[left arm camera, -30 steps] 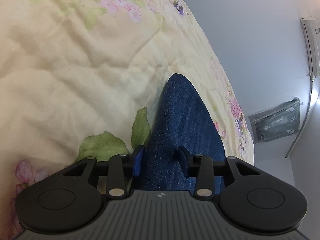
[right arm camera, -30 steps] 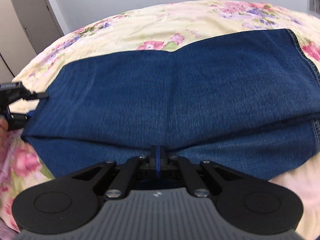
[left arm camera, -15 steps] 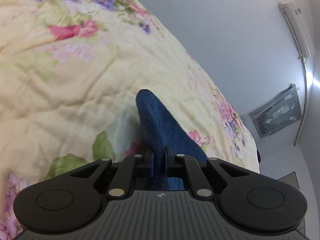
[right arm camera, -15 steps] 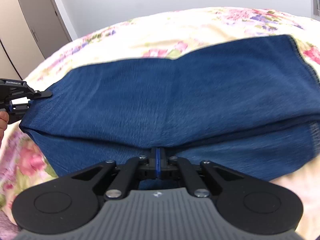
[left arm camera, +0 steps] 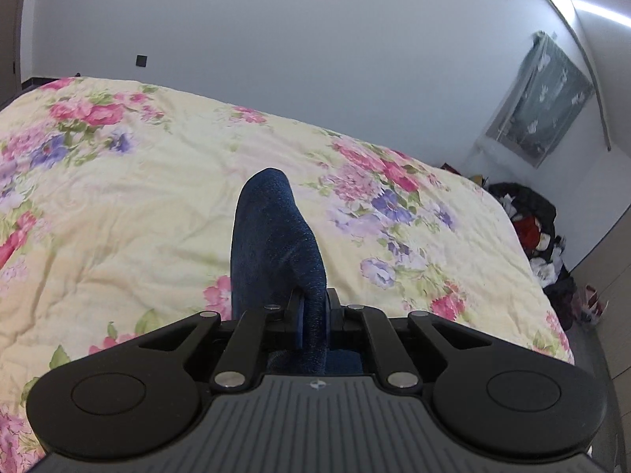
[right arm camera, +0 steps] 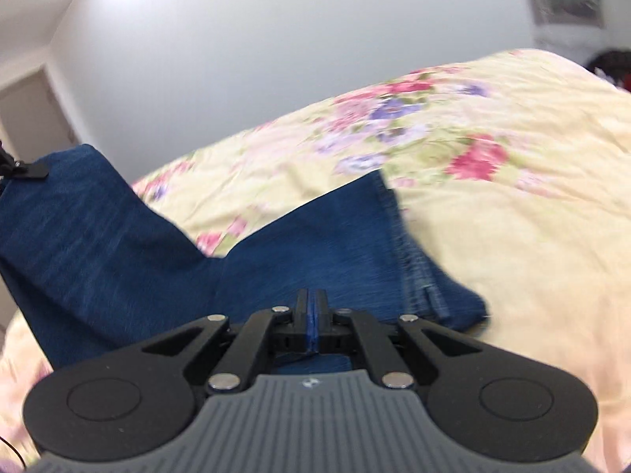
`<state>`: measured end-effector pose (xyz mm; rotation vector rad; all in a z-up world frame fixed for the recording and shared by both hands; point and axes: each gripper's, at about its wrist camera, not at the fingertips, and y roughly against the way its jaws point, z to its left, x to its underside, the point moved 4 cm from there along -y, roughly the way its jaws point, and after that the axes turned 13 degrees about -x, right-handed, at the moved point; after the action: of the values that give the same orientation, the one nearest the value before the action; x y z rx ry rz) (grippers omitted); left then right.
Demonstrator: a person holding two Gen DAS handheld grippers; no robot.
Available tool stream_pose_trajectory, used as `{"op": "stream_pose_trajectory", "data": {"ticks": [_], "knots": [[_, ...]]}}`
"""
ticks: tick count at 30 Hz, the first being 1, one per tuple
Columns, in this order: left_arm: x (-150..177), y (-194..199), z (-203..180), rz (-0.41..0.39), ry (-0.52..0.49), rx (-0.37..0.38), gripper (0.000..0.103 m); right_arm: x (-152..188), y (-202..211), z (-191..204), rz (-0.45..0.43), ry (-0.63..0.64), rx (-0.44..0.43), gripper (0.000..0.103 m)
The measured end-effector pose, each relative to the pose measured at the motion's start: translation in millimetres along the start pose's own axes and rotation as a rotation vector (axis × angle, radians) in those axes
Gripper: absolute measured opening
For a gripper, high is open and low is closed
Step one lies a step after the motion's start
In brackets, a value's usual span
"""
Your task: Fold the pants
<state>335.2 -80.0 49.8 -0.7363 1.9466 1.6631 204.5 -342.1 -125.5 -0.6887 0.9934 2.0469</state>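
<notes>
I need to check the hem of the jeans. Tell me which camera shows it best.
The right wrist view: the hem of the jeans lies on the quilt, though blurred. The left wrist view shows only a bunched fold rising from the left tongs.

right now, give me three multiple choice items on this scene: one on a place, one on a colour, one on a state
1. Where do the pants lie?
A. on a flowered quilt
B. on a wooden floor
C. in a basket

2. What colour are the pants?
A. grey
B. dark blue
C. beige

3. How does the left hand-held gripper stand?
A. wide open above the quilt
B. shut on nothing
C. shut on a fold of denim

Key: 1 A, the denim rests on the cream quilt printed with pink and purple flowers. 2 B, the fabric reads as dark blue denim in both views. 3 C, blue cloth runs between its closed fingers; the right hand-held gripper is likewise shut at the pants' near edge.
</notes>
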Motion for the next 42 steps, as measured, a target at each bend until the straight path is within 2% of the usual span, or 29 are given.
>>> {"op": "stream_pose_trajectory", "data": {"ticks": [5,10,13,16,17,20,22,23,24,25,26,28,29,32,34,36,38,41,42], "knots": [[12,-33,-100,0.052,-0.088,-0.046,0.010,-12,15,-36,-0.086,-0.106,-0.005,0.000],[55,-96,-181,0.133,-0.188,-0.086,0.010,-11,25,-70,-0.135,-0.185,0.020,0.000],[85,-135,-206,0.215,-0.213,-0.106,0.010,-8,27,-84,-0.143,-0.223,0.031,0.000],[104,-163,-213,0.267,-0.217,-0.103,0.010,-5,28,-95,-0.147,-0.262,0.026,0.000],[107,-168,-213,0.284,-0.217,-0.095,0.011,-5,27,-97,-0.150,-0.269,0.021,0.000],[108,-180,-207,0.356,-0.168,-0.039,0.022,-4,26,-98,-0.152,-0.267,0.013,0.000],[106,-183,-201,0.394,-0.095,0.039,0.034,-4,26,-95,-0.150,-0.261,0.000,0.000],[104,-182,-199,0.408,-0.041,0.112,0.038,-3,26,-94,-0.149,-0.255,-0.002,0.000],[104,-179,-197,0.421,-0.011,0.173,0.046,-3,26,-93,-0.149,-0.249,-0.003,0.000],[102,-175,-197,0.419,0.004,0.213,0.048,-4,25,-93,-0.150,-0.247,-0.004,0.000],[100,-168,-194,0.397,-0.002,0.221,0.048,-4,26,-92,-0.156,-0.250,-0.007,0.000],[96,-152,-186,0.333,-0.041,0.217,0.048,-4,29,-93,-0.169,-0.257,-0.015,0.000],[93,-144,-179,0.302,-0.051,0.210,0.048,-4,31,-92,-0.176,-0.261,-0.020,0.004],[90,-122,-144,0.216,-0.066,0.173,0.048,-7,39,-88,-0.218,-0.274,-0.070,0.026],[93,-113,-115,0.172,-0.073,0.127,0.048,-9,42,-80,-0.241,-0.256,-0.107,0.031],[100,-107,-84,0.147,-0.075,0.080,0.048,-10,37,-73,-0.222,-0.238,-0.142,0.041],[109,-104,-51,0.158,-0.050,0.041,0.048,-9,25,-70,-0.181,-0.253,-0.143,0.041],[122,-100,-8,0.184,0.018,0.022,0.048,-7,14,-72,-0.142,-0.273,-0.107,0.039],[127,-99,2,0.188,0.034,0.020,0.048,-8,13,-73,-0.140,-0.279,-0.107,0.032]]}}
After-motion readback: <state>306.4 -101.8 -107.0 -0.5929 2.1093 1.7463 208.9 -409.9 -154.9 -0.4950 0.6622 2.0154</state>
